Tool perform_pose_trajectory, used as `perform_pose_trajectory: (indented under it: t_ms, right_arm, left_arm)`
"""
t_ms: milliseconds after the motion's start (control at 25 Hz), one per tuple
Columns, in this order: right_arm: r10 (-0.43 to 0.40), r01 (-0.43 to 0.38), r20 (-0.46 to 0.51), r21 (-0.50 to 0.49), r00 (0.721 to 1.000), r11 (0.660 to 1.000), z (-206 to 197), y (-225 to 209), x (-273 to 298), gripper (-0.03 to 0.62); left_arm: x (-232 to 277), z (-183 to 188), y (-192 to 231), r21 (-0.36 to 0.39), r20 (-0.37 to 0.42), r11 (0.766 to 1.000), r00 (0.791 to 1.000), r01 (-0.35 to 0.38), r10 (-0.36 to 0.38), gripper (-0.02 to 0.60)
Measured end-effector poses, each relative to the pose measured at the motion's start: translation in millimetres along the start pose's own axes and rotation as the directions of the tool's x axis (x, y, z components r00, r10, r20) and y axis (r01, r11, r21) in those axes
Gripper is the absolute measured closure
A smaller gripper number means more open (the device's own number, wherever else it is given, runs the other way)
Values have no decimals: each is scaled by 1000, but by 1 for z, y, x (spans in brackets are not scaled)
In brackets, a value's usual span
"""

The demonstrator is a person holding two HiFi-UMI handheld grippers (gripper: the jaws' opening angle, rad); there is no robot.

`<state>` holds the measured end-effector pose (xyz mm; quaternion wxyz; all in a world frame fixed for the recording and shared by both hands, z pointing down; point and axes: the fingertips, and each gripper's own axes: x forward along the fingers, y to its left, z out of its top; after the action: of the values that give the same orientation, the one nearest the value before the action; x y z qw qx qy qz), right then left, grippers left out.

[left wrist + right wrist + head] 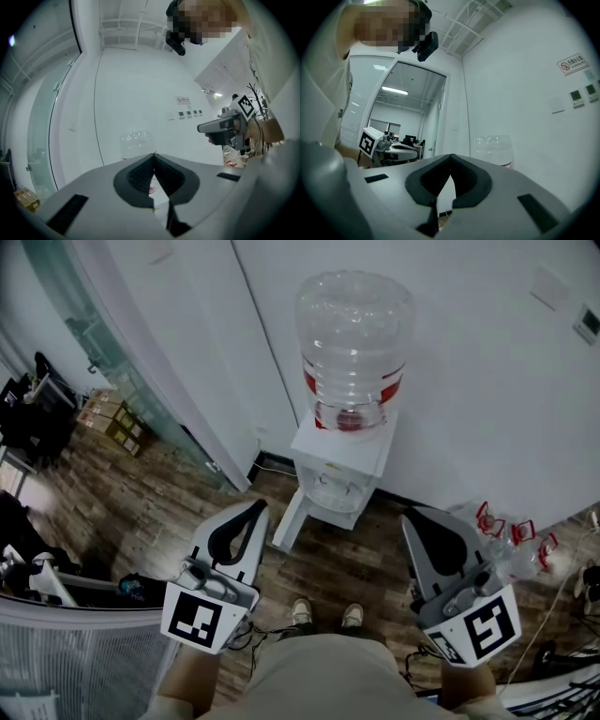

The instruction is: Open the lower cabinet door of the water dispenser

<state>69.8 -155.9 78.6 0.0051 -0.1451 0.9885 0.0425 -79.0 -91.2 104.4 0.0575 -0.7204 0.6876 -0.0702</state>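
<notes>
Centre of the head view: water dispenser (349,454), a white cabinet standing against the white wall (469,352). It carries an inverted clear bottle (354,343) with a red band around it, and its front faces the viewer. From the cabinet's lower left a white panel (288,518) angles out over the wood floor (328,568); whether this is the lower door cannot be told. Lower left of the frame: left gripper (255,506), jaws closed tip to tip with nothing between them. Lower right: right gripper (410,517), jaws likewise closed and empty. Both grippers are apart from the dispenser, one to either side, with the person's shoes (326,613) low between them. Right edge: empty bottles with red handles (514,538), lying on the floor near the dispenser.
</notes>
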Motion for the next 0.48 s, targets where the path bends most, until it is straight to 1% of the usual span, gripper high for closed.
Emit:
perform_pose_trajectory:
  t_ms: [80, 200, 320, 480]
  right_arm:
    - [5, -5, -2, -3, 1000, 1000, 0, -1, 1, 588]
    - [7, -7, -4, -2, 1000, 1000, 0, -1, 2, 588]
    - [17, -17, 8, 29, 1000, 999, 3, -1, 2, 588]
    - [29, -30, 26, 57, 999, 998, 6, 1, 1, 588]
  left_arm:
    - [2, -1, 0, -5, -2, 1000, 1000, -4, 4, 577]
    - [3, 4, 0, -4, 17, 1000, 1000, -11, 11, 577]
    - [-1, 1, -1, -10, 8, 1000, 1000, -15, 15, 577]
    - [-3, 5, -2, 0, 23, 1000, 1000, -14, 14, 577]
